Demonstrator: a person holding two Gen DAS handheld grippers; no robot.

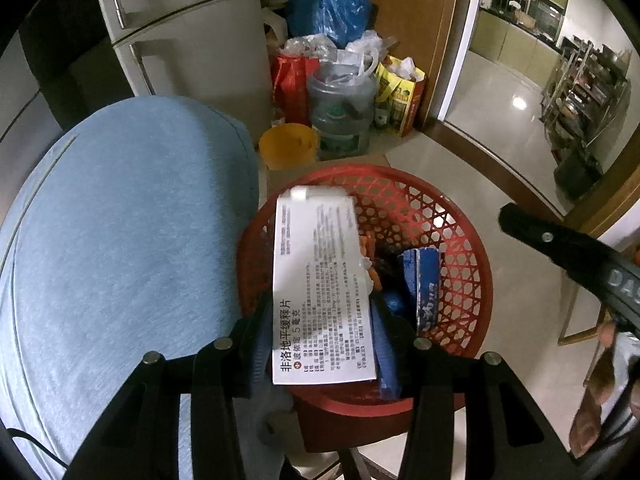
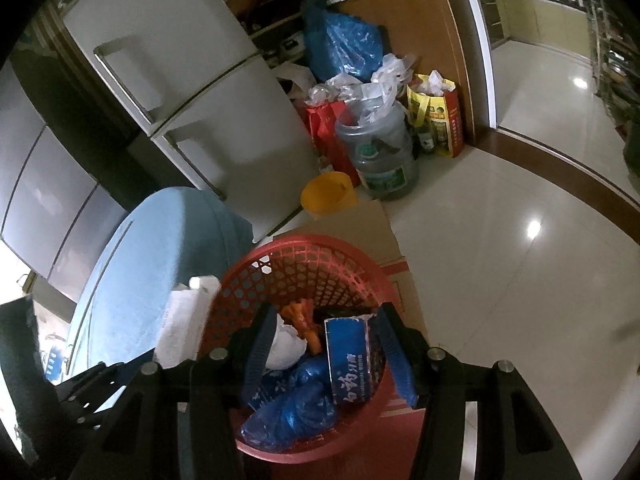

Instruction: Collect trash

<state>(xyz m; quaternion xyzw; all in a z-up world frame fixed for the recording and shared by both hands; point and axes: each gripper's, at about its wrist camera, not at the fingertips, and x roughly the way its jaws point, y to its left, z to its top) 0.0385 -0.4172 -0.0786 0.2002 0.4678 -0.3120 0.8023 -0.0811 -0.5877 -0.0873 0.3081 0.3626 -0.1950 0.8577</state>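
Note:
My left gripper (image 1: 320, 340) is shut on a white medicine box (image 1: 320, 280) printed with black text, holding it above the near left part of a red lattice basket (image 1: 476, 248). Inside the basket lie a blue carton (image 1: 424, 284), orange scraps and blue plastic. In the right wrist view my right gripper (image 2: 326, 344) hovers open over the red basket (image 2: 360, 258), with the blue carton (image 2: 348, 360), a crumpled white paper (image 2: 286, 346) and a blue plastic bag (image 2: 296, 412) below its fingers. The white box (image 2: 184, 320) and the left gripper's frame appear at the lower left.
A light blue round cushion (image 1: 120, 240) lies left of the basket, with a white fridge (image 2: 224, 120) behind. A yellow bucket (image 2: 328, 196), a water jug stuffed with bags (image 2: 380, 152), red and yellow bags and a blue sack crowd the corner. Cardboard (image 2: 352, 224) lies under the basket. Tiled floor (image 2: 520, 200) extends right.

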